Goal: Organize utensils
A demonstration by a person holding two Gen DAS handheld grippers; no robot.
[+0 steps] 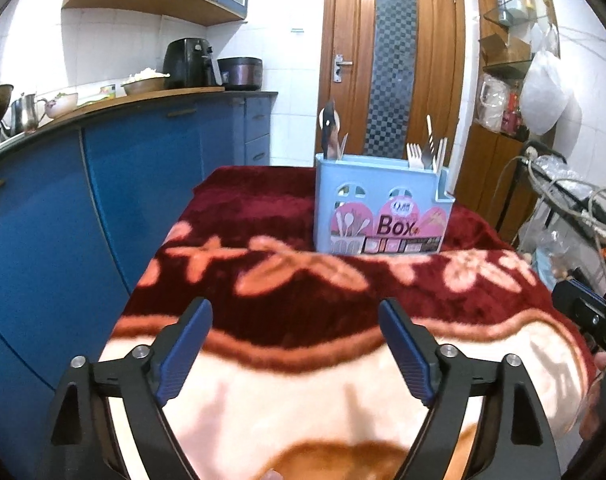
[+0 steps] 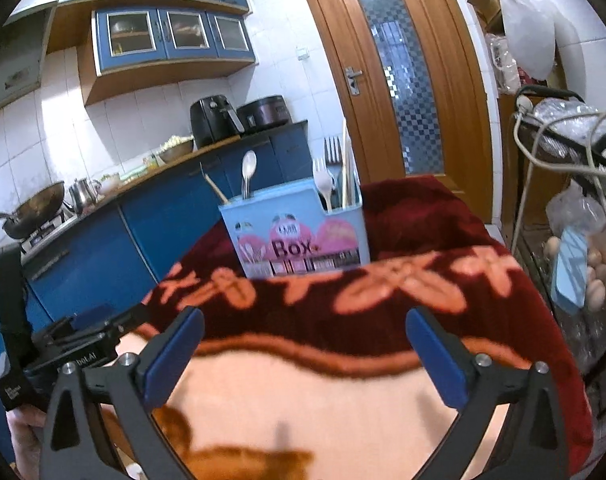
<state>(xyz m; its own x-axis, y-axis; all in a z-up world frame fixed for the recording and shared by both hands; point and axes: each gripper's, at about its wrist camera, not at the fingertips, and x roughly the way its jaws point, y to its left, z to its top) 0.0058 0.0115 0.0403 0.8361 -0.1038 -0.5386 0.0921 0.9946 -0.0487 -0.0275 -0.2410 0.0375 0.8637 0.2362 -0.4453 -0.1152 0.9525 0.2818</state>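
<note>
Here the light-blue utensil box [image 1: 383,208] stands upright on the desk, on the dark red part of a flowered blanket [image 1: 263,216] that covers the top, toward the far end and well apart from both grippers. It is labelled "Box" on the front. In the left wrist view a dark-handled utensil [image 1: 329,130] rises from its left compartment, and white forks [image 1: 415,154] with pale sticks stand in the right one. In the right wrist view a metal spoon [image 2: 248,168] stands in the left compartment, and a white fork [image 2: 322,178], a metal fork [image 2: 333,150] and chopsticks [image 2: 346,168] crowd the right one.

The left gripper [image 1: 295,316] hangs over the pale near edge of the blanket with its jaws spread wide and nothing between them. The right gripper [image 2: 305,326] hangs over the same near edge, jaws as wide, also holding nothing. Each gripper shows at the edge of the other's view, gripped by a hand [image 2: 27,428].

Blue kitchen cabinets [image 1: 143,184] run along the left, and a wooden door [image 1: 391,60] stands behind the desk.
</note>
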